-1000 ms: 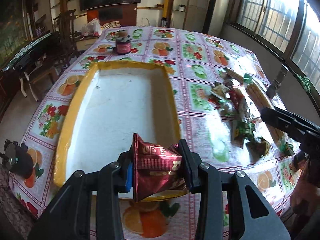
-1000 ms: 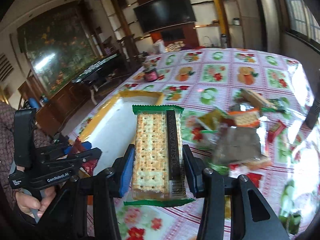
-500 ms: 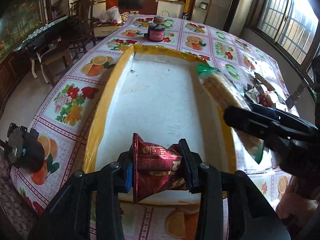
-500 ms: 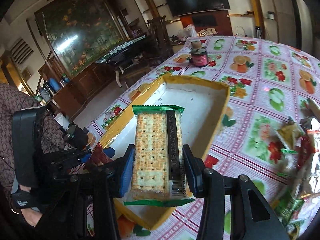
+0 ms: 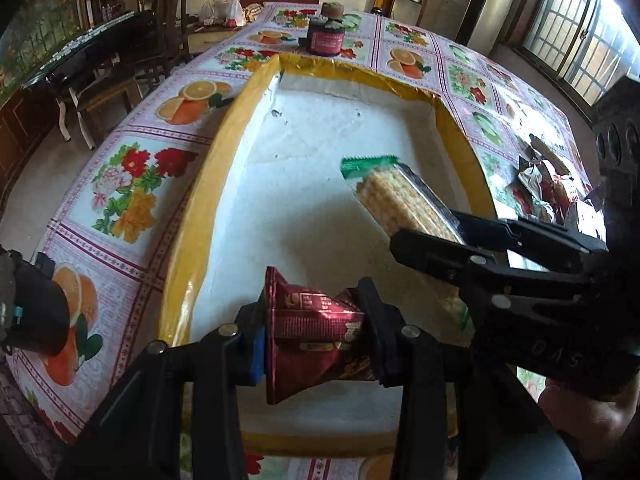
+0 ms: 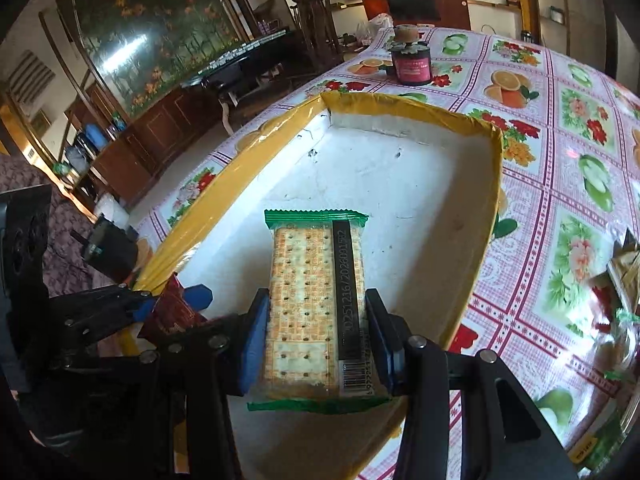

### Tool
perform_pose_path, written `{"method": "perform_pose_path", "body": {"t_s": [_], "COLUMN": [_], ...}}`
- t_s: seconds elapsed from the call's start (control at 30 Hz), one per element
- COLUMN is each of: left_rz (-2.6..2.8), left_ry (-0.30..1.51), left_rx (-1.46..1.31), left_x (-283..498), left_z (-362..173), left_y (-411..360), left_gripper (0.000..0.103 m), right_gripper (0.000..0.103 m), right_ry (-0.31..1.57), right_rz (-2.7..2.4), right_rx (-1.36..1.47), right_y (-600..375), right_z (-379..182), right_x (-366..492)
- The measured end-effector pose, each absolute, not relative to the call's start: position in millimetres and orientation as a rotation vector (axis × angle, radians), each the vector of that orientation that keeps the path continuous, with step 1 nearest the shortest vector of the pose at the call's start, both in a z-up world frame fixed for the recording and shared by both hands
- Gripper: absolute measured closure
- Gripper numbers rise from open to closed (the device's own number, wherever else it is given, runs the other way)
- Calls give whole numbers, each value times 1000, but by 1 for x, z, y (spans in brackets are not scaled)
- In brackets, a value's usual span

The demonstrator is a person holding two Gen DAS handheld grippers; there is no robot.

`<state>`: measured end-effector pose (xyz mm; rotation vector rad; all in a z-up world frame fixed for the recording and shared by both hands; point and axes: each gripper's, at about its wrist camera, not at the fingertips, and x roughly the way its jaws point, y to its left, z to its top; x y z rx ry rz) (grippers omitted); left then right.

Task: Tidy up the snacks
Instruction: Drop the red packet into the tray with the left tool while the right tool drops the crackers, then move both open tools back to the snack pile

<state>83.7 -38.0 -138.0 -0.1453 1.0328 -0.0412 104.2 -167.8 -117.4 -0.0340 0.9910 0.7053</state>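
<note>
A yellow-rimmed white tray (image 5: 224,148) lies on the flowered tablecloth. My left gripper (image 5: 312,312) hangs over the tray's near end, its jaws opening. A dark red foil snack packet (image 5: 308,332) is still pinched between the pads. My right gripper (image 6: 316,320) is shut on a green-edged pack of crackers (image 6: 312,280), held lengthwise above the tray (image 6: 492,184) floor. In the left wrist view the right gripper (image 5: 428,228) reaches in from the right with the cracker pack (image 5: 396,196). In the right wrist view the left gripper (image 6: 172,300) and red packet (image 6: 172,312) sit at the tray's left rim.
A dark jar with a pink label (image 5: 326,38) stands beyond the tray's far end. A heap of loose snack packets (image 5: 548,184) lies on the cloth right of the tray. Chairs and a dark table stand off the table's left side.
Both grippers have come in over the tray and sunk lower. The right one swung from the snack heap's side to above the tray floor. Each still carries its packet.
</note>
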Motion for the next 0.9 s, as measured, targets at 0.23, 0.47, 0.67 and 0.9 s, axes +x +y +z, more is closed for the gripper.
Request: {"method": "perform_pose_path", "body": {"t_s": [0.23,0.47,0.67,0.9], "left_rz": [-24,28,24,16], "left_ry": [1010,916,904,894], "left_rx": [-108,-85,-65,-47], "left_x": [79,67,66,62], "left_z": [-132,-106,-103,-97], "left_y": [-42,-38,-45,-55], "left_gripper": [44,26,26,26], "right_gripper": [53,48,34,30], "right_ry": [910,683,425,405], "right_rz": [661,699,855,867], "right_rx": [5,110,67,-115], "right_y": [-195,-237,-225,-178], "right_z": [-93,-30,36,55], "right_x": [97,55,-11,-38]}}
